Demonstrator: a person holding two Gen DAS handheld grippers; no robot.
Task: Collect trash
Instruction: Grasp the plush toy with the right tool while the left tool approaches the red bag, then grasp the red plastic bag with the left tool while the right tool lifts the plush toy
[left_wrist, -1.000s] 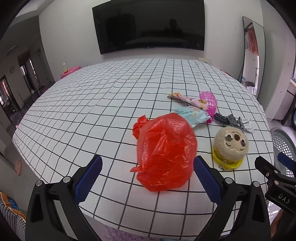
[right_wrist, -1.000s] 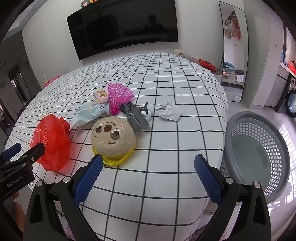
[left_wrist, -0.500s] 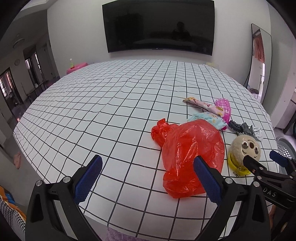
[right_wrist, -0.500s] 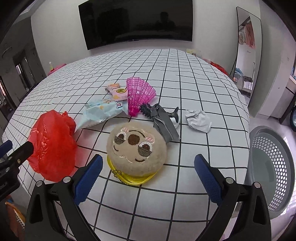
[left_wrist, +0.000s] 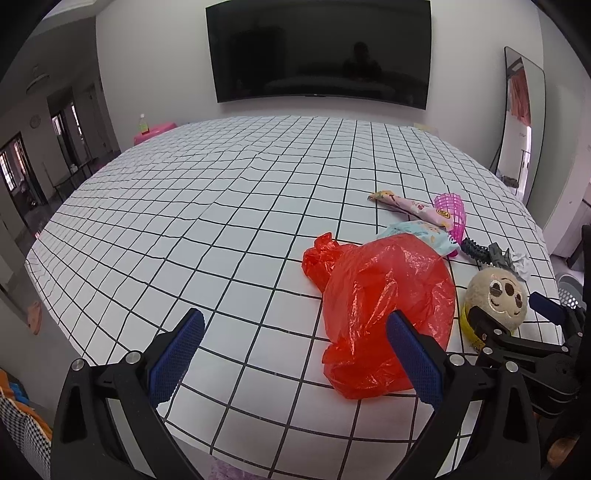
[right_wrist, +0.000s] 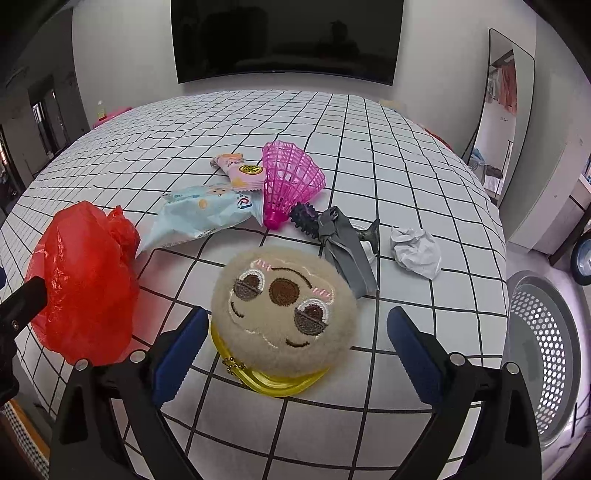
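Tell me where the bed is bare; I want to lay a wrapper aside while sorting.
The checked cover is bare left of the red bag, back to the TV wall. A smaller free strip lies near the edge right of the plush toy, below the crumpled paper. Between bag and paper it is crowded.

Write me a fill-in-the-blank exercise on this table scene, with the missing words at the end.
1. The plastic bag left of the plush toy is coloured ____.
2. The shuttlecock is coloured ____.
3. The right gripper hovers with its jaws ____ around the plush toy.
4. The crumpled paper lies on the side of the table nearest the grey ____.

Missing words: red; pink; open; basket
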